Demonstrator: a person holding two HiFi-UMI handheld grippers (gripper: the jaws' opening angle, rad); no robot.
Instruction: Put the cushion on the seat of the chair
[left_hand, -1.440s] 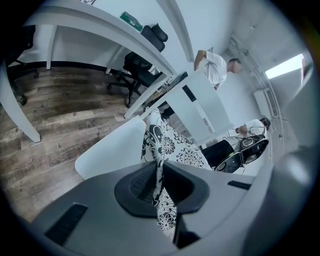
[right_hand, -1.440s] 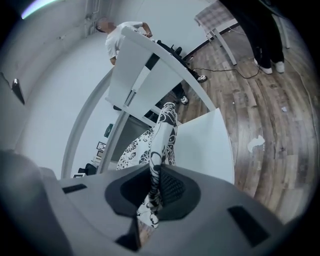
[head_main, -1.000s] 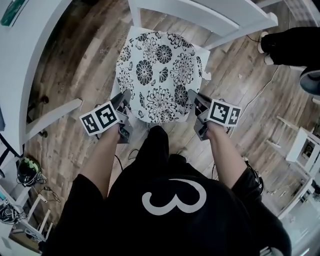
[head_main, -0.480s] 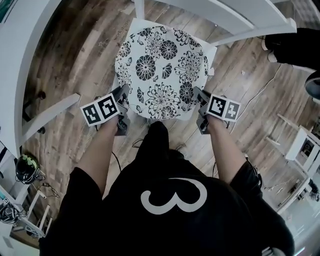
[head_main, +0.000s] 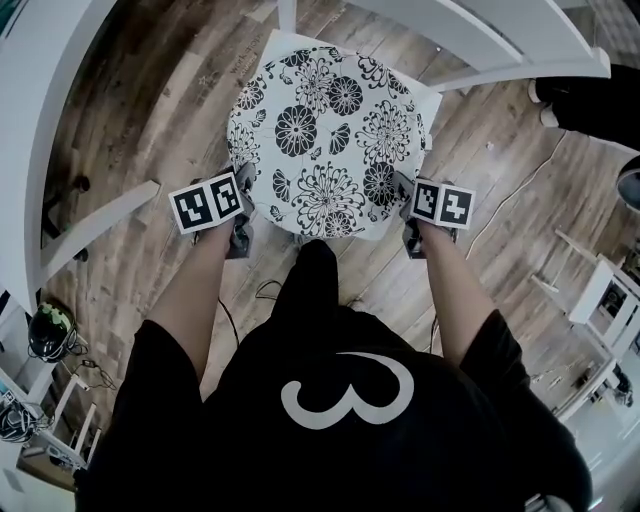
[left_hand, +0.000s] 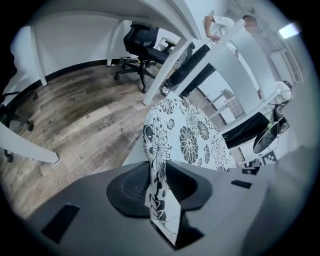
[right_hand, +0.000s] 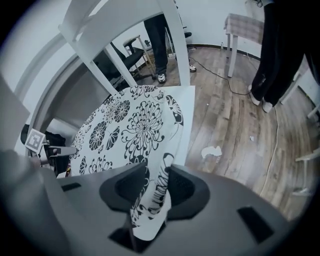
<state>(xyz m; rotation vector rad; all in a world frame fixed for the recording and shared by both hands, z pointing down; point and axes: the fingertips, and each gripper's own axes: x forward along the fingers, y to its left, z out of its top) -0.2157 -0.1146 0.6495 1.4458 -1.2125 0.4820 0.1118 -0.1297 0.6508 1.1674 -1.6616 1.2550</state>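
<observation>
The round cushion (head_main: 325, 140), white with black flowers, lies on the white chair seat (head_main: 432, 100). My left gripper (head_main: 245, 180) is at its near-left rim and my right gripper (head_main: 403, 185) at its near-right rim. In the left gripper view the cushion (left_hand: 200, 140) has its edge pulled up between the jaws of the left gripper (left_hand: 157, 185), which are opening while the pads still touch the fabric. In the right gripper view the cushion (right_hand: 130, 125) has a fold standing between the opening jaws of the right gripper (right_hand: 152, 187), with a dark gap beside it.
The chair's white back rails (head_main: 470, 35) rise behind the seat. A white table leg (head_main: 100, 230) slants at the left. A person's dark legs (head_main: 585, 95) stand at the right. An office chair (left_hand: 142, 40) is farther off. A paper scrap (right_hand: 212, 151) lies on the wood floor.
Both grippers sank with the cushion toward the chair. The cushion now lies flatter over the seat.
</observation>
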